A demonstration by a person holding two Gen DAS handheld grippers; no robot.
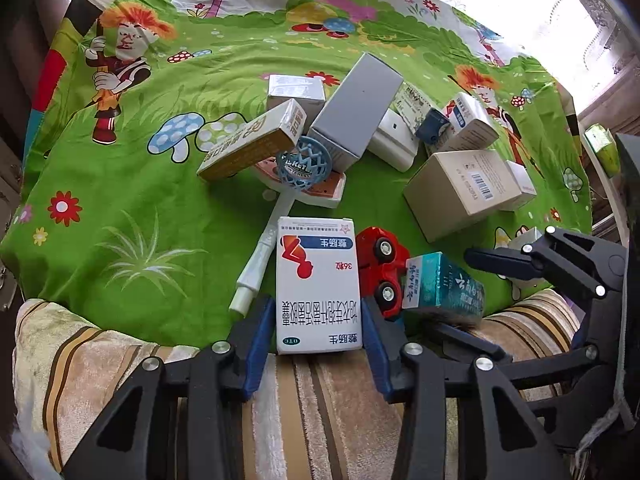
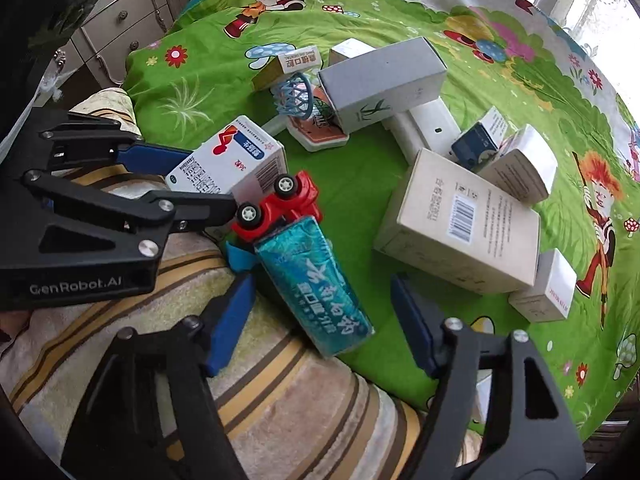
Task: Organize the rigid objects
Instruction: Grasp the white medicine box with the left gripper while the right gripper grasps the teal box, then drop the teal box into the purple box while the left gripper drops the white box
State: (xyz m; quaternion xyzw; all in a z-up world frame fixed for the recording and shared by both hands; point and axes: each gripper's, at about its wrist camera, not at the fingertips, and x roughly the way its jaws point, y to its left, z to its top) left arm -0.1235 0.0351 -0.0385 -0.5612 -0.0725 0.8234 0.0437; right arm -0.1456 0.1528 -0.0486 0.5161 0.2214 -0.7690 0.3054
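Note:
My left gripper [image 1: 318,336] is shut on a white medicine box [image 1: 318,284] with red and blue print, at the near edge of the green cloth; it also shows in the right wrist view [image 2: 228,164]. My right gripper [image 2: 324,320] is open, its fingers either side of a teal box [image 2: 316,288] without touching it. The teal box [image 1: 444,284] leans on a red toy car [image 2: 280,208], which lies on its side between the two boxes [image 1: 380,268].
A pile of boxes sits mid-cloth: grey box [image 1: 356,108], yellow box [image 1: 252,142], large beige box [image 1: 460,192], small white boxes [image 2: 548,288]. A blue-and-white hoop toy [image 1: 304,168] lies there. A striped cushion [image 1: 320,400] is nearest me. A dresser [image 2: 124,20] stands left.

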